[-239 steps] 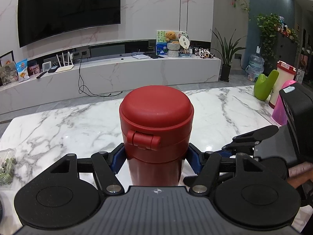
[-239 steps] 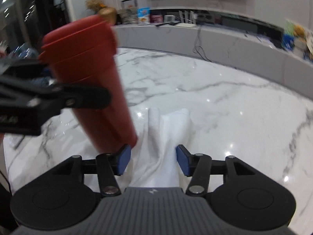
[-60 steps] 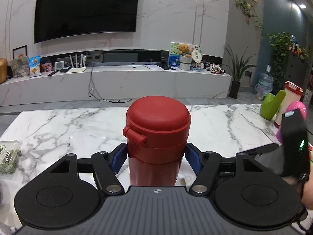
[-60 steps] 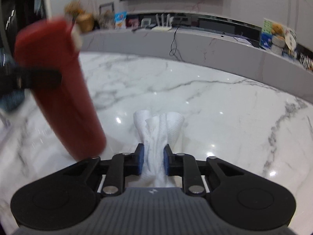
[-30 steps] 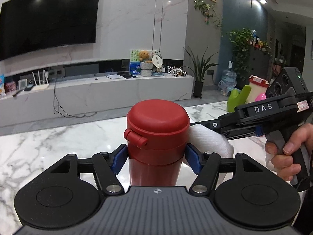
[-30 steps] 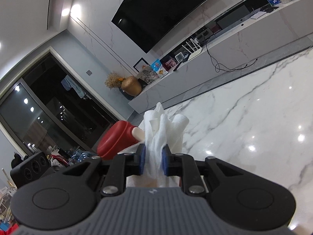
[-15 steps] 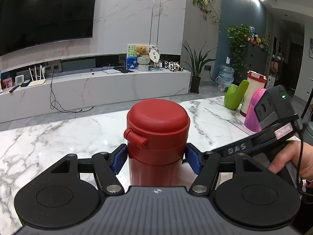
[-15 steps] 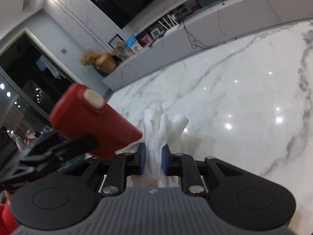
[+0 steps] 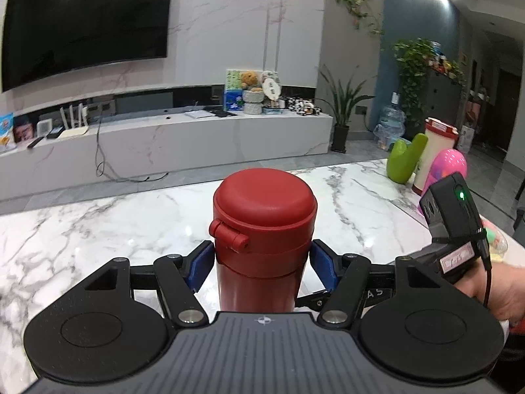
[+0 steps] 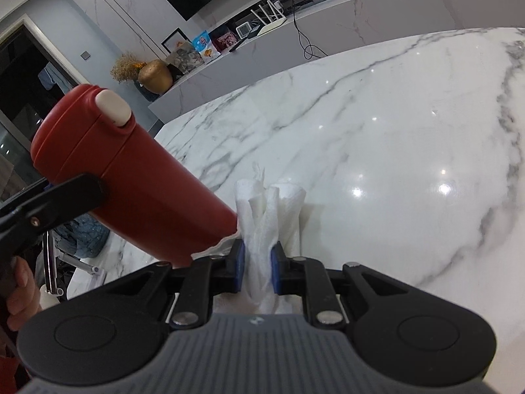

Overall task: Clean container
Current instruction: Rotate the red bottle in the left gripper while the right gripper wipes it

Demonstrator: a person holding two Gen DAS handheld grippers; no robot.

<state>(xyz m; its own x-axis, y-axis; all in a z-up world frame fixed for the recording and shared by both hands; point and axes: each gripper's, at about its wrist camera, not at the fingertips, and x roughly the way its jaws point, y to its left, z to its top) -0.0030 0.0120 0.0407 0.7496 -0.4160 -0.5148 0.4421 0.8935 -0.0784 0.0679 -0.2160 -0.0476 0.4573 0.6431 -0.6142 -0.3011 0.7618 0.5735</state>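
Note:
A red flask with a closed lid (image 9: 262, 229) is held upright in my left gripper (image 9: 262, 262), whose blue pads press its sides just below the lid. In the right wrist view the flask (image 10: 137, 180) is held above the marble table (image 10: 393, 164). My right gripper (image 10: 257, 267) is shut on a bunched white paper towel (image 10: 267, 216), which touches the lower side of the flask. In the left wrist view the right gripper's body (image 9: 449, 229) sits low at the right; the towel is hidden behind the flask.
A green vase (image 9: 405, 161), a white jug with a red lid (image 9: 433, 154) and a pink object (image 9: 449, 167) stand at the table's far right edge. A TV console (image 9: 164, 141) lies beyond the table. A person's hand (image 10: 16, 282) holds the left gripper.
The right gripper with the towel has dropped from beside the lid to the flask's lower body. The left gripper keeps its hold on the flask.

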